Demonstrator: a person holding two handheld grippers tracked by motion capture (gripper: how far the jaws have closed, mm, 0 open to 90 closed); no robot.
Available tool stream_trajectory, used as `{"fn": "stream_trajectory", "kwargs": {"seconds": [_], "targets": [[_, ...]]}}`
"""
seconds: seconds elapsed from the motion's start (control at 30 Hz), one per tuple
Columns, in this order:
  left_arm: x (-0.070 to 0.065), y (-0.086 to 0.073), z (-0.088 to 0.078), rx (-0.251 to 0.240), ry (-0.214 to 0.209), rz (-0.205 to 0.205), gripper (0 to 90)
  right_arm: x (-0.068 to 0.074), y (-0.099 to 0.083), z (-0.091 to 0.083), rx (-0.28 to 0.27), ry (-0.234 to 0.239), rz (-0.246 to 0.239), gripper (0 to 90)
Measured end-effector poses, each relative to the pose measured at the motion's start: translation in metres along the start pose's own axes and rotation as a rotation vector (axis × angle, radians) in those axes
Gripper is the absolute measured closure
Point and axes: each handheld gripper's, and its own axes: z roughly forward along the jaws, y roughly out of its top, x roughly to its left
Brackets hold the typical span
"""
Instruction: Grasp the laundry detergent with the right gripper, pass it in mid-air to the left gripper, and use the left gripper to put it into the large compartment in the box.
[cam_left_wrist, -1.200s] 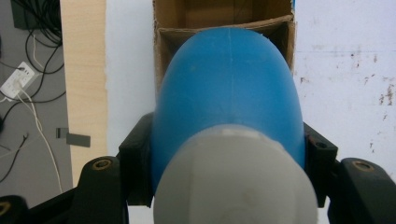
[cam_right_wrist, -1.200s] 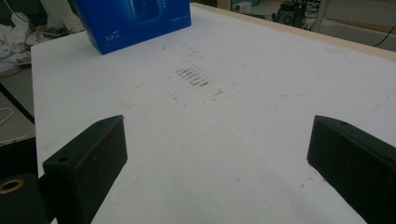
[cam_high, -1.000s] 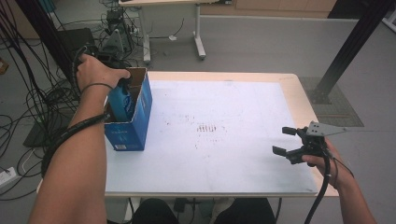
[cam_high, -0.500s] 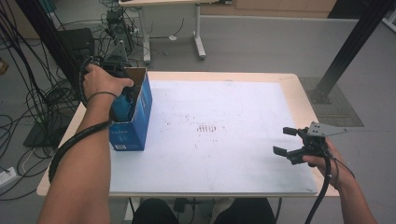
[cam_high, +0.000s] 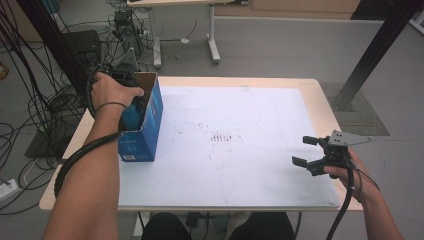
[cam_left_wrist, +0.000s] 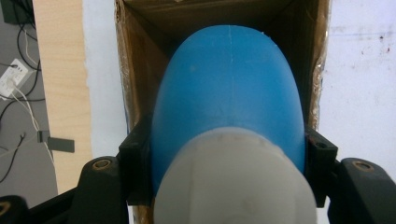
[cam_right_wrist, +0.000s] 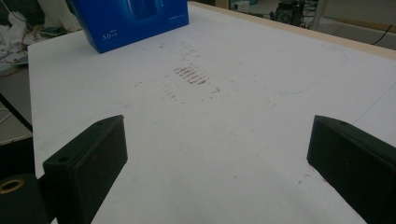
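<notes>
A blue cardboard box (cam_high: 145, 136) stands open-topped at the table's left side. My left gripper (cam_left_wrist: 229, 149) is shut on a blue bottle (cam_left_wrist: 229, 88) with a white cap (cam_left_wrist: 233, 186), pointing down into the box's brown inside (cam_left_wrist: 140, 70). From above, the hand hides most of that gripper; a bit of the bottle (cam_high: 131, 116) shows in the box mouth. At the table's right front my right gripper (cam_high: 303, 151) hangs open, nothing between its jaws. The right gripper (cam_right_wrist: 217, 128) looks across the white sheet towards the box (cam_right_wrist: 130, 21).
A white sheet (cam_high: 250, 170) covers the wooden table (cam_high: 320, 92); dark smudges (cam_high: 225, 137) mark its middle. Cables and black equipment (cam_high: 80, 45) crowd the floor at the left. Another table's legs (cam_high: 212, 42) stand behind, and a black post (cam_high: 370, 55) rises at the right rear.
The left hand has sunk, taking the blue bottle lower into the box. The right gripper has kept still.
</notes>
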Motion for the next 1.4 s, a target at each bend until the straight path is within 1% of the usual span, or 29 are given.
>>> {"fn": "stream_trajectory", "kwargs": {"seconds": [0.1,0.3,0.33,0.47,0.5,0.7,0.9,1.1,1.23,1.4], "targets": [[0.001,0.0,0.003,0.0,-0.003,-0.002,37.8,0.0,0.0,0.0,-0.001,0.001,0.0,4.8],[-0.001,-0.001,0.007,0.004,0.006,-0.001,37.8,0.0,0.0,-0.001,-0.001,-0.004,0.0,4.8],[0.0,0.0,0.009,0.01,0.0,-0.002,37.8,0.0,0.0,-0.002,-0.002,-0.003,0.001,4.9],[0.0,-0.001,0.011,0.009,-0.001,-0.007,37.8,0.001,-0.001,-0.002,-0.003,-0.002,0.001,4.9],[-0.001,-0.001,0.013,0.012,0.002,-0.001,37.8,0.001,-0.001,-0.002,-0.002,-0.003,0.001,4.9],[0.0,-0.001,0.016,0.017,0.005,-0.001,37.8,0.001,0.0,-0.002,-0.002,-0.005,0.001,5.0],[0.002,-0.002,0.022,0.025,-0.009,-0.003,37.8,0.001,-0.001,-0.002,-0.004,-0.004,0.001,4.9],[-0.001,-0.002,0.026,0.032,-0.002,-0.003,37.8,0.002,0.0,-0.003,-0.002,-0.007,0.001,4.9],[0.0,-0.003,0.03,0.038,-0.001,0.004,37.8,0.002,0.0,-0.003,-0.001,-0.006,0.002,4.9],[0.002,-0.004,0.031,0.035,-0.003,0.001,37.8,0.002,0.0,-0.003,0.0,-0.007,0.001,4.9]]}}
